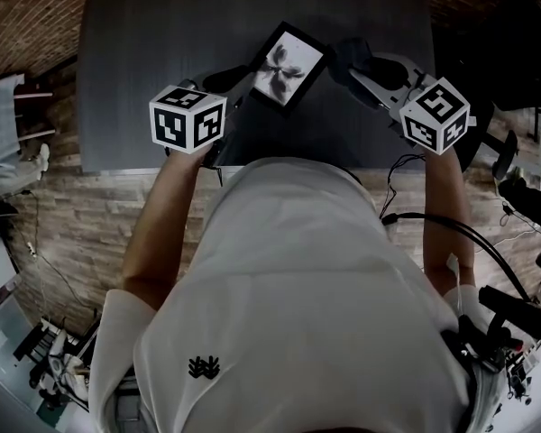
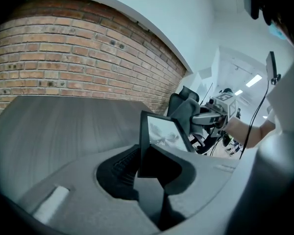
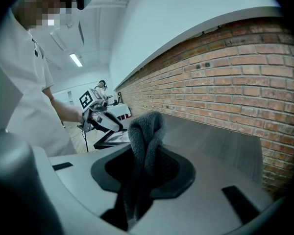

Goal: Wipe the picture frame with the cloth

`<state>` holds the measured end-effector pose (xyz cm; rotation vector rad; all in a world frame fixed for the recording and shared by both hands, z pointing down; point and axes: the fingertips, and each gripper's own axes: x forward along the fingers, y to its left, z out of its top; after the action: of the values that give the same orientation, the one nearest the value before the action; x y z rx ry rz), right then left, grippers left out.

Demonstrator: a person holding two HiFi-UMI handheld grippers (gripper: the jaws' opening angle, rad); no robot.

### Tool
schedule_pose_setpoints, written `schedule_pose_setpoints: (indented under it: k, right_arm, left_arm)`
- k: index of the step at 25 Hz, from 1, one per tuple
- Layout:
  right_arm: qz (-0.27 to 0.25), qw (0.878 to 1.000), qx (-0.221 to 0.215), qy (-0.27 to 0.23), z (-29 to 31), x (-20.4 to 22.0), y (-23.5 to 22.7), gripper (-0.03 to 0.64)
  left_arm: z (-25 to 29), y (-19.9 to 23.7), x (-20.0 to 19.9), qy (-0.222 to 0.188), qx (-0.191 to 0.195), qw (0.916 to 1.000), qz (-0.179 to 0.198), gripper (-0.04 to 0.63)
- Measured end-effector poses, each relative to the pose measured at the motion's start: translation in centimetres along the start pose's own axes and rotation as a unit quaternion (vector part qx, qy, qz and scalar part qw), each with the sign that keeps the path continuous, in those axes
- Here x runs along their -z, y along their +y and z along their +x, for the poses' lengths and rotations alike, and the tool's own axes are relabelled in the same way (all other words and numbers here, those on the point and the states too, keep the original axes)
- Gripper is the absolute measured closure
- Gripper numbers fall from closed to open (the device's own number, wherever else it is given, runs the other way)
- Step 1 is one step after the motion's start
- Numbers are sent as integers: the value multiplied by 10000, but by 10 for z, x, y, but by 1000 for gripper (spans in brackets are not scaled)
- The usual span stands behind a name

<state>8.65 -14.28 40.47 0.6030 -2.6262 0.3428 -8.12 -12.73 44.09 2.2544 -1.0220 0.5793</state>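
Note:
The black picture frame (image 1: 287,67), with a grey flower print, is lifted tilted above the dark table (image 1: 153,52). My left gripper (image 1: 238,85) is shut on its lower left corner; in the left gripper view the frame (image 2: 162,131) stands up out of the jaws (image 2: 146,161). My right gripper (image 1: 359,69) is shut on a bunched grey cloth (image 1: 347,56), just right of the frame's upper right edge. In the right gripper view the cloth (image 3: 146,140) sticks up from between the jaws, with the frame (image 3: 112,140) and the left gripper (image 3: 101,117) beyond it.
A brick wall (image 2: 63,58) runs behind the table. A dark office chair (image 1: 514,43) stands at the right, and cables (image 1: 451,228) trail over the wooden floor. Equipment clutter lies at the lower left (image 1: 45,359).

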Motion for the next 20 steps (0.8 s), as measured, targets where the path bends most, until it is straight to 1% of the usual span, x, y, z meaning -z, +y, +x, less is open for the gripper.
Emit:
schedule_pose_setpoints:
  k: [6, 13, 20]
  right_arm:
    - [1, 9998, -174, 4, 6, 2, 16, 511]
    - [-120, 9976, -673, 110, 28, 5, 59, 511]
    - [-149, 9934, -1127, 176, 46, 10, 104, 511]
  left_arm:
    - [3, 4, -4, -23, -148, 9998, -126, 520]
    - [2, 9, -6, -85, -265, 9991, -310, 520]
    - [1, 21, -9, -178, -535, 9971, -505, 520]
